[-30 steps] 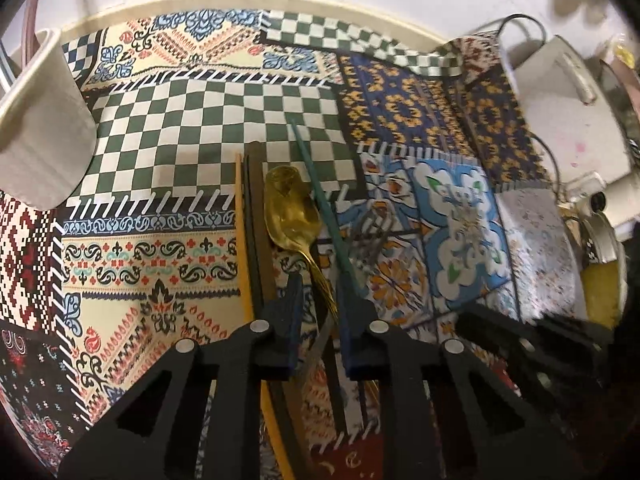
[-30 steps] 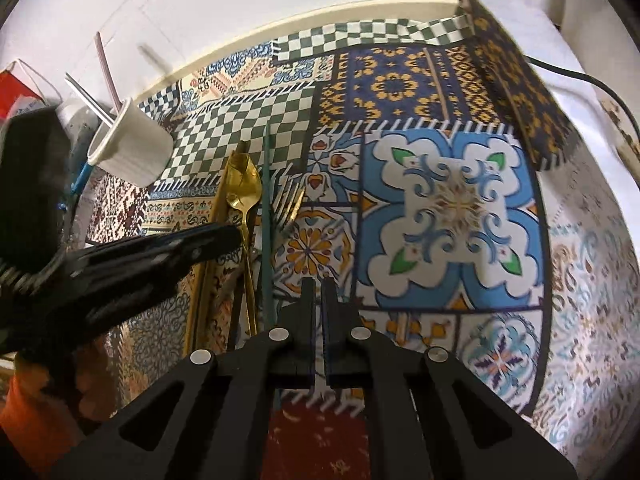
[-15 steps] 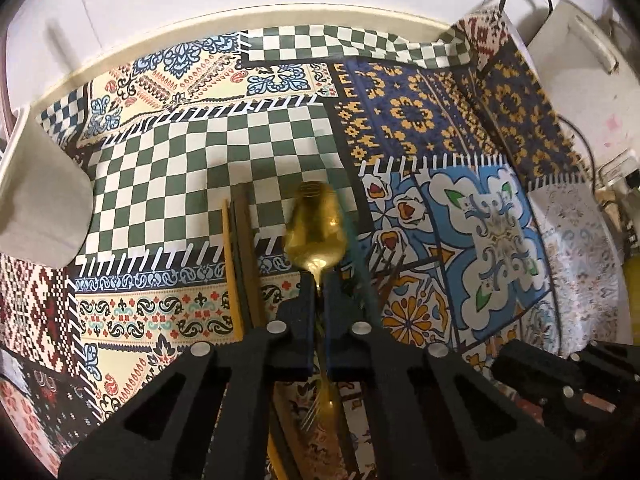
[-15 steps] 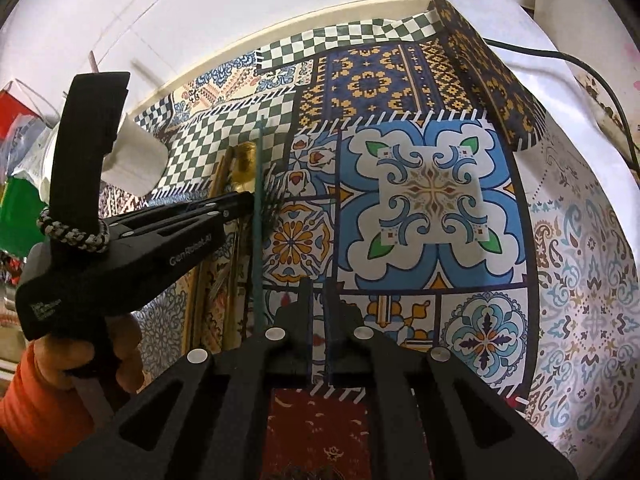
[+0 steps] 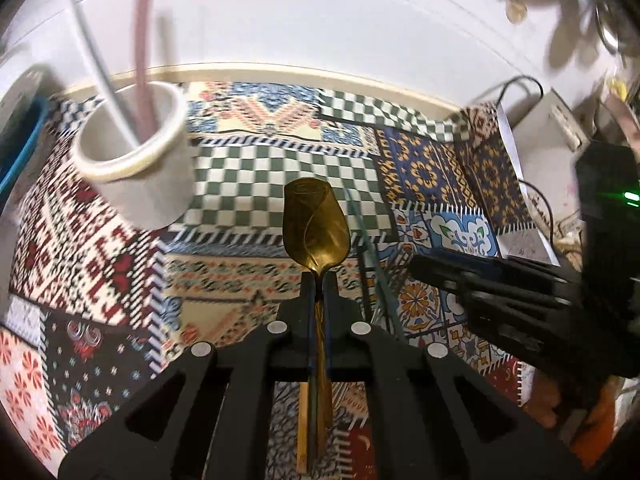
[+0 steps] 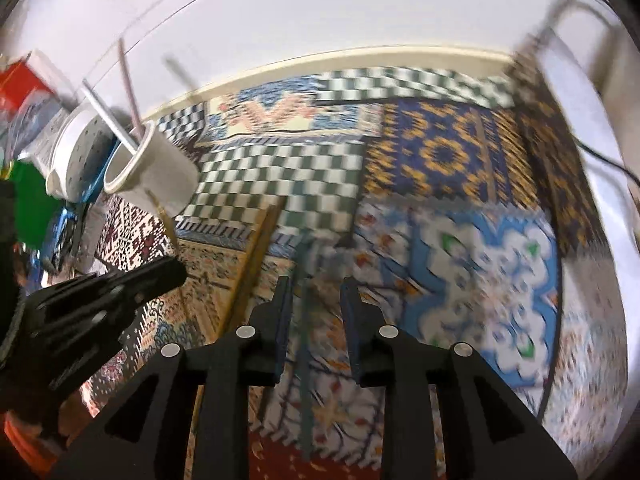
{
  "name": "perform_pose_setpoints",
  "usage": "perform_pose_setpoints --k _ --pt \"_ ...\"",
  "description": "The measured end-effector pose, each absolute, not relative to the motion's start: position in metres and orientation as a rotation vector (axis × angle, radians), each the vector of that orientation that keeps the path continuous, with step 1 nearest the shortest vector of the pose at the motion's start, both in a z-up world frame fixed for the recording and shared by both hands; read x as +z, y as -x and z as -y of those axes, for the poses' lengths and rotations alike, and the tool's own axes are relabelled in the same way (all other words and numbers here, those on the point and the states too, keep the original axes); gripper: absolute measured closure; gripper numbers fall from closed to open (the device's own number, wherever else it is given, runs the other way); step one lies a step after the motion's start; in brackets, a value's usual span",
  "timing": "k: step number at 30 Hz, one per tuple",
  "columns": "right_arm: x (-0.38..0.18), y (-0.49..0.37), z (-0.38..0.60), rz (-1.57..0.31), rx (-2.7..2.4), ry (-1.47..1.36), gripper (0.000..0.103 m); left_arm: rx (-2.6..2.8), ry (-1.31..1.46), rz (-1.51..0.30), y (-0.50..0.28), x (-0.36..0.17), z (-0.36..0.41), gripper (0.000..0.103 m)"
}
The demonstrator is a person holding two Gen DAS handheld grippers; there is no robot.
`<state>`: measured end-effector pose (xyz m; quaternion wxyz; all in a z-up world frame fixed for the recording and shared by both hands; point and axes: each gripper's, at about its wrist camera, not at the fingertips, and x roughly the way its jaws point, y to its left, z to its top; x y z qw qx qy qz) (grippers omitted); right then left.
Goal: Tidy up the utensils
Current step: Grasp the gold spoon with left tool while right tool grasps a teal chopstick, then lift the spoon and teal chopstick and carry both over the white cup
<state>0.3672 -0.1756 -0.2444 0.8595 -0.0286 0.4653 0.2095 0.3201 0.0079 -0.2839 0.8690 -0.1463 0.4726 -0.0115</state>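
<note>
The jaws of the left gripper (image 5: 319, 280) are closed on the neck of one gold spoon (image 5: 315, 226), whose bowl is held up clear of the cloth, with the handle running back between the fingers. The jaws of the right gripper (image 6: 314, 286) are parted, and nothing is held between them; a dark green utensil handle (image 6: 305, 360) is seen lying on the cloth in the gap beneath them, though the view is blurred by motion. Just left of it one wooden stick (image 6: 252, 268) is laid on the cloth. The head of the green utensil cannot be made out.

One white cup (image 5: 138, 160) is stood on the cloth to the left of the spoon, well apart from it, and two sticks are seen rising from it, one pink (image 5: 144, 48) and one white (image 5: 96, 64).

The surface is covered by a patchwork tablecloth (image 5: 272, 176) of checked, floral and tile patterns, bounded at the back by a white wall (image 5: 320, 20). A black cable (image 5: 520, 84) and a white appliance are seen at the right edge.
</note>
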Motion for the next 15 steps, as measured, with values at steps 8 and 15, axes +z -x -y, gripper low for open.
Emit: perform_pose_setpoints --k 8,15 --pt "-0.277 -0.399 0.143 -1.08 0.415 0.184 0.081 0.023 0.337 -0.936 -0.297 -0.276 -0.023 0.101" --pt "-0.281 -0.402 0.131 -1.066 0.425 0.247 0.097 0.028 0.358 -0.907 -0.289 -0.269 -0.027 0.101"
